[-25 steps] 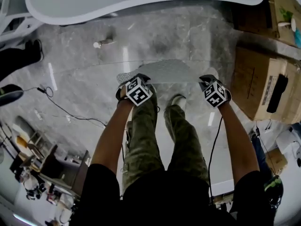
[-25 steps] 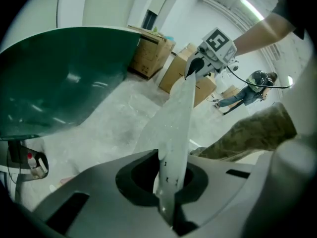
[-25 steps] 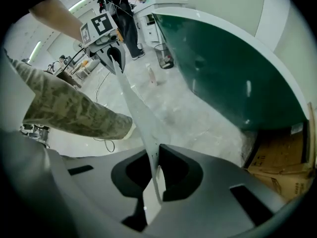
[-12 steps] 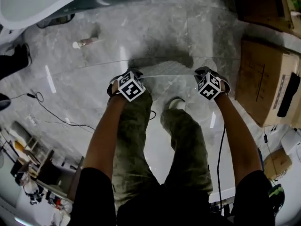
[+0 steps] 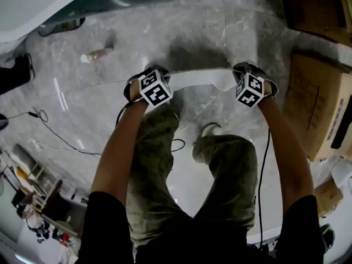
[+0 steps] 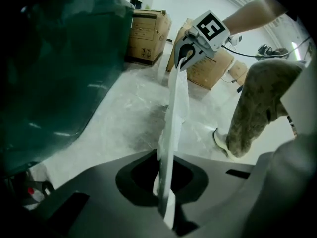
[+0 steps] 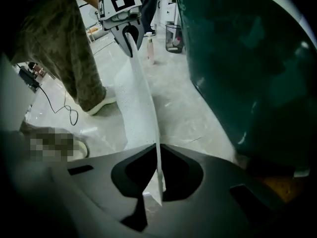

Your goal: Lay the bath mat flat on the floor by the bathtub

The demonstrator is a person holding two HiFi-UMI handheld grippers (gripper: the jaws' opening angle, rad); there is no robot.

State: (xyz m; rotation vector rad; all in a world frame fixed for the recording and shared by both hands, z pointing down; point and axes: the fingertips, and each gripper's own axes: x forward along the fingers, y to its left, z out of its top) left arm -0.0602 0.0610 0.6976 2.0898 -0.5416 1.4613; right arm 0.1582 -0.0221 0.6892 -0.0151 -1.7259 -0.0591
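While the left gripper (image 5: 148, 84) and right gripper (image 5: 246, 81) clamp the bath mat (image 5: 195, 78) near the bathtub (image 5: 38, 7), it hangs — not laid yet

No legible text or numbers. Cardboard boxes (image 6: 148, 31): dark printed marks, too blurred to read. Marker cubes (image 5: 154, 88) on left gripper (image 7: 130, 37) and right gripper (image 6: 181, 62): black-and-white square patterns only.

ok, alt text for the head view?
Seen from above, a person holds a white mat stretched between the left tongs and right tongs, each shut on one end, over a grey floor. A bathtub rim curves across the top; a cardboard box sits at right.
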